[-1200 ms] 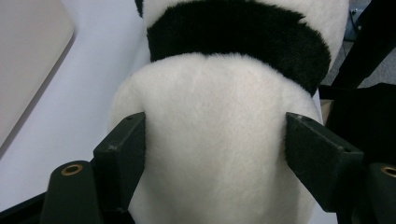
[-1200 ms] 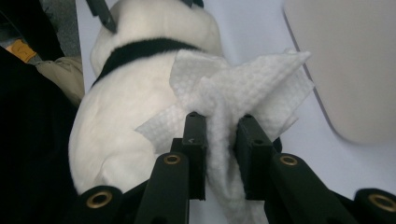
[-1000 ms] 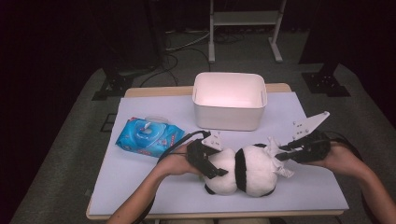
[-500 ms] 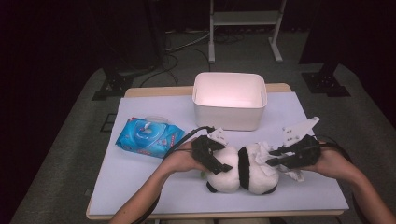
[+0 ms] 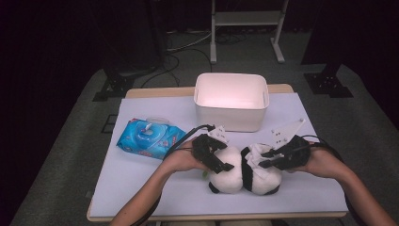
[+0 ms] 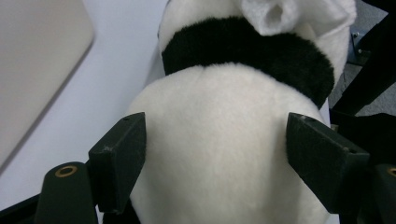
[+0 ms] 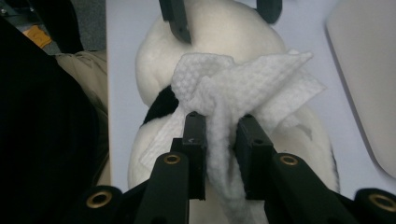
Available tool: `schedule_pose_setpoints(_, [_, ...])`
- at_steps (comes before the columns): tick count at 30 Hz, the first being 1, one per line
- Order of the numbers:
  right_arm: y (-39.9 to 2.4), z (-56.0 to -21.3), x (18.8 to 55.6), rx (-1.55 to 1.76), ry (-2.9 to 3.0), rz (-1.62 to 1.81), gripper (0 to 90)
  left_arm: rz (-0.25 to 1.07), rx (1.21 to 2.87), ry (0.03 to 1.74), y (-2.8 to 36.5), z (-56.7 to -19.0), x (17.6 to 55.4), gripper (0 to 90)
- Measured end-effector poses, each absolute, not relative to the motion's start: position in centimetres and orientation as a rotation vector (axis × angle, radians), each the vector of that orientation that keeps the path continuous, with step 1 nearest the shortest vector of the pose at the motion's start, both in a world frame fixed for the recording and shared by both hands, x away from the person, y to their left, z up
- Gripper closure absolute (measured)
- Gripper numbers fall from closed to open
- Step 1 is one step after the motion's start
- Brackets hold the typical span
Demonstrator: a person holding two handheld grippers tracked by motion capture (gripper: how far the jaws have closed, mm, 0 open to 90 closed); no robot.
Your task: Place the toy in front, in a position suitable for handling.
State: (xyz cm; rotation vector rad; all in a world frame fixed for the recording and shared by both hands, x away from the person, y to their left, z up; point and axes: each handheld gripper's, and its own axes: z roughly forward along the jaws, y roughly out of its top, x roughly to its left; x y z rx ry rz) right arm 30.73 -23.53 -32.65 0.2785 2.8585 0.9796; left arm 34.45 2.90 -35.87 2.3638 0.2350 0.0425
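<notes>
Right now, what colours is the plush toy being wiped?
White with a black band, on the plush panda; clearest in the left gripper view.

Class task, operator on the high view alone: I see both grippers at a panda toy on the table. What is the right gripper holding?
Observer: The right gripper is shut on a white wipe, bunched between its jaws and lying against the panda toy.
Operator: And the left one?
Observer: The left gripper has its jaws on either side of the toy's white body, pads against the plush.
Operator: Which part does the wipe touch?
Observer: It rests by the black band.
</notes>
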Motion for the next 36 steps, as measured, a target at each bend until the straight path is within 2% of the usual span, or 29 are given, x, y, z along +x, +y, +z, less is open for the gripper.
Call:
schedule_pose_setpoints(7, [-26.2,-32.7,31.3,0.370,2.839,0.955,74.8,0.047,2.334,0.242,4.5,-35.9,34.3,19.9])
schedule_pose_setpoints(10, [-27.4,-33.0,31.6,0.425,2.825,0.961,74.6,0.041,2.335,0.243,4.9,-36.5,34.1,11.3])
schedule_pose_setpoints(18, [-29.0,-33.7,31.6,0.488,2.814,0.995,74.6,0.004,2.325,0.243,5.1,-37.3,34.6,10.4])
schedule_pose_setpoints(21, [-29.5,-33.8,31.6,0.506,2.814,0.992,74.6,-0.004,2.318,0.234,4.9,-37.3,34.6,11.4])
schedule_pose_setpoints(29, [-30.0,-34.3,32.2,0.533,2.821,0.998,74.7,-0.006,2.305,0.215,4.4,-37.5,33.8,21.1])
schedule_pose_setpoints(36, [-29.9,-34.1,32.1,0.519,2.810,1.016,74.6,0.020,2.325,0.223,4.1,-37.2,33.2,22.4])
